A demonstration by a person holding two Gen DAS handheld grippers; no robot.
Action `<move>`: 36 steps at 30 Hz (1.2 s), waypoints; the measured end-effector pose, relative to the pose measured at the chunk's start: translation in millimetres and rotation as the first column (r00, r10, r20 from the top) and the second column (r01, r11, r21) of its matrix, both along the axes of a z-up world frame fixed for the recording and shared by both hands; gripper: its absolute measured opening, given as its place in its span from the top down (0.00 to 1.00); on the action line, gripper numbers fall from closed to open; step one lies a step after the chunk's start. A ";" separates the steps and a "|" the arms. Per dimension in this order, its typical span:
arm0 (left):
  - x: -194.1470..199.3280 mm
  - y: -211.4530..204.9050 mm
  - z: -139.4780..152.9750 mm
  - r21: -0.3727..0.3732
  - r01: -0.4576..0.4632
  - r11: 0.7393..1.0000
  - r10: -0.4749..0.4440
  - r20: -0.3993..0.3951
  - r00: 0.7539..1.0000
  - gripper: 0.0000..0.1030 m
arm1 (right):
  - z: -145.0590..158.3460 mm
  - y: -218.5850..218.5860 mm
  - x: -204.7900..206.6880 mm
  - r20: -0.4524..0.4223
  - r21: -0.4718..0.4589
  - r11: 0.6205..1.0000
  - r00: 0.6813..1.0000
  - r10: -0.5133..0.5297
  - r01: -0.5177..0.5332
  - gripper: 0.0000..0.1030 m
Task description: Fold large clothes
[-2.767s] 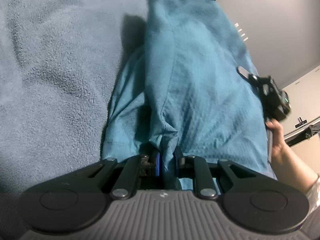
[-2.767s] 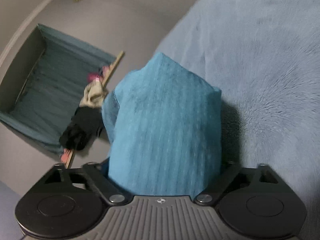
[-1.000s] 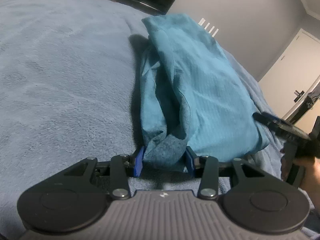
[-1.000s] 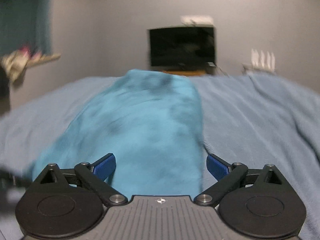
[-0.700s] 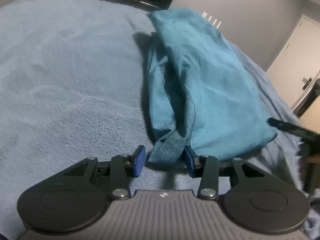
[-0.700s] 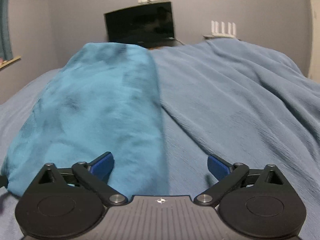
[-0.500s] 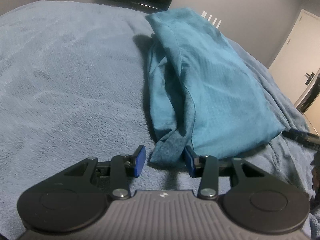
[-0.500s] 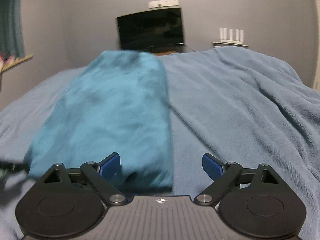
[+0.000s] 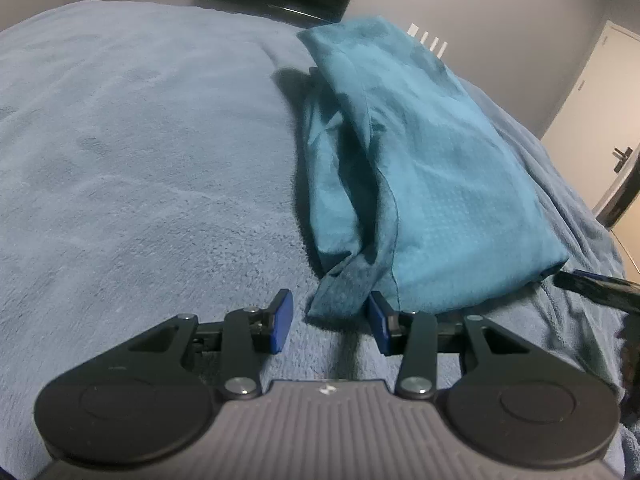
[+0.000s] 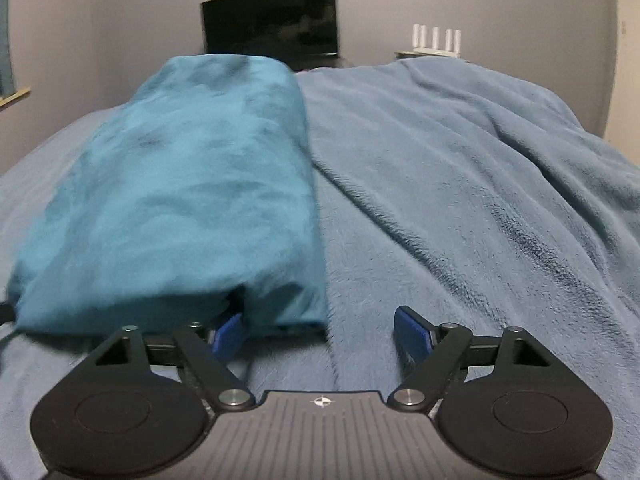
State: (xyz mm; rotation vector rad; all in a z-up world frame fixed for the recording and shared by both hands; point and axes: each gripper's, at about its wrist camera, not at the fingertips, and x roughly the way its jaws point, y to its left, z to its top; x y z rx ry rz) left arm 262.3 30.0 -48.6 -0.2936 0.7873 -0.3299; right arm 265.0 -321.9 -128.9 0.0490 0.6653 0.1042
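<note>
I have the teal garment [image 9: 432,184] lying folded into a long strip on the blue blanket [image 9: 140,152]. My left gripper [image 9: 330,322] sits parted at its near corner, pinching nothing. My right gripper [image 10: 320,332] is closing, nothing gripped yet. I judge crosswise folds remain.

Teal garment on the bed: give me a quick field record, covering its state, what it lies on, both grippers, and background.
garment: teal garment, folded into a long strip, lying flat
surface: blue fleece blanket
left gripper: open, garment's near corner between the pads, not pinched
right gripper: jaws closing, not gripping; garment's near right corner between them
background: dark TV against grey wall, door in the left wrist view
</note>
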 end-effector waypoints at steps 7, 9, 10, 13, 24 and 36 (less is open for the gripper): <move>-39.2 -18.8 32.3 0.094 -0.144 0.985 0.137 0.075 0.988 0.12 | 14.3 42.1 -72.5 0.041 -0.073 0.981 0.982 0.185 -0.182 0.00; -52.8 -30.2 38.5 0.107 -0.182 0.977 0.172 0.098 0.980 0.06 | 11.3 56.8 -78.1 0.087 -0.126 0.973 0.975 0.204 -0.192 0.00; -59.5 -39.8 40.2 0.143 -0.204 0.969 0.189 0.107 0.976 0.06 | 8.4 61.1 -78.9 0.095 -0.134 0.973 0.975 0.201 -0.187 0.00; -76.2 -74.4 41.9 0.275 -0.222 0.935 0.194 0.126 0.973 0.05 | -4.9 72.4 -81.0 0.079 -0.165 0.970 0.978 0.191 -0.176 0.00; -80.9 -101.6 28.1 0.403 -0.253 0.880 0.241 0.079 0.967 0.04 | -9.5 42.9 -82.7 0.040 -0.088 0.996 0.999 -0.028 0.032 0.00; -80.1 -113.8 25.7 0.409 -0.215 0.887 0.182 0.119 0.976 0.04 | -19.7 43.6 -83.2 0.100 -0.089 0.996 0.995 -0.022 0.031 0.00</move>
